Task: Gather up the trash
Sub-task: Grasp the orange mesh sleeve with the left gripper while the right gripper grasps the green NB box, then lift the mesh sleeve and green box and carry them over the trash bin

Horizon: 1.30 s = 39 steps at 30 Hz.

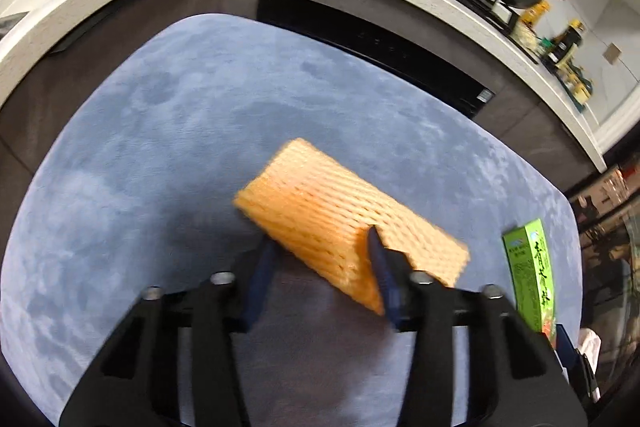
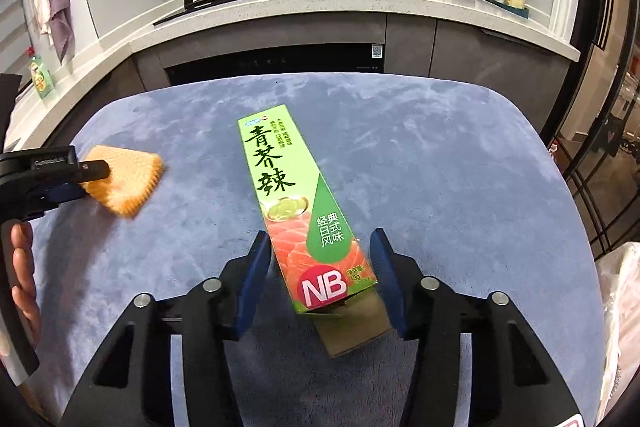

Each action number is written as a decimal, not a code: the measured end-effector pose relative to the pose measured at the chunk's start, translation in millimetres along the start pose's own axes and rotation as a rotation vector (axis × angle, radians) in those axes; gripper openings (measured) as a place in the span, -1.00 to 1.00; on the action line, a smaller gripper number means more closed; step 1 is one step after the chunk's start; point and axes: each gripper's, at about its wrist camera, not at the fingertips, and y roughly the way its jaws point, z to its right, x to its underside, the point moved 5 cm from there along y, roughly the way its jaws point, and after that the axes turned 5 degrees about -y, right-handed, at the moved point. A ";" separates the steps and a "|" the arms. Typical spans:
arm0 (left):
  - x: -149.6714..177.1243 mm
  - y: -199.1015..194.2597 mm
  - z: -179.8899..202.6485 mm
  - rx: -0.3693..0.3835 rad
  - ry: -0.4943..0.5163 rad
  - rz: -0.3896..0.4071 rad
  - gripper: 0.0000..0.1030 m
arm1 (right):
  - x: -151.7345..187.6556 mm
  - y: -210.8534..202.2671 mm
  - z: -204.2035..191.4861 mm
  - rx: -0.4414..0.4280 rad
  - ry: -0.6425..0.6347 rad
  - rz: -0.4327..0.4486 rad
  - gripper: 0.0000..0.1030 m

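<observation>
Right gripper (image 2: 320, 263) jaws straddle the near, open-flapped end of the green carton (image 2: 298, 203) on the blue cloth (image 2: 460, 155); contact unclear. Likely light, crushable cardboard; grip across the narrow sides. Farther left, left gripper (image 1: 320, 259) pinches the orange foam net (image 1: 340, 219): soft, springy.

Blurred orange foam net (image 1: 348, 223) edges

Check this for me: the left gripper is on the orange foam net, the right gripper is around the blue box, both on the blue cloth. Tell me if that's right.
One slip: the box is green, not blue, as the right wrist view shows. The rest stands: the left gripper is on the orange foam net, the right gripper is around the box, and both lie on the blue cloth.
</observation>
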 end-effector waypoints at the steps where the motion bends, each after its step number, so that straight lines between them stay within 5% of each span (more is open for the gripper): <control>1: 1.3 -0.1 4.9 0.001 0.018 0.001 -0.42 | 0.6 -0.7 0.4 -0.002 0.005 0.001 -0.09; 5: 8.2 -7.4 23.2 0.022 0.073 0.015 -0.69 | 4.3 -9.2 3.5 -0.014 0.026 0.010 -0.21; 22: 84.5 -89.0 113.5 0.132 0.286 0.044 -0.77 | 30.9 -88.2 38.7 -0.002 0.119 0.079 -0.28; 39: 203.5 -113.2 139.3 0.147 0.436 -0.066 -0.76 | 144.8 -133.1 69.2 -0.006 0.207 -0.025 -0.27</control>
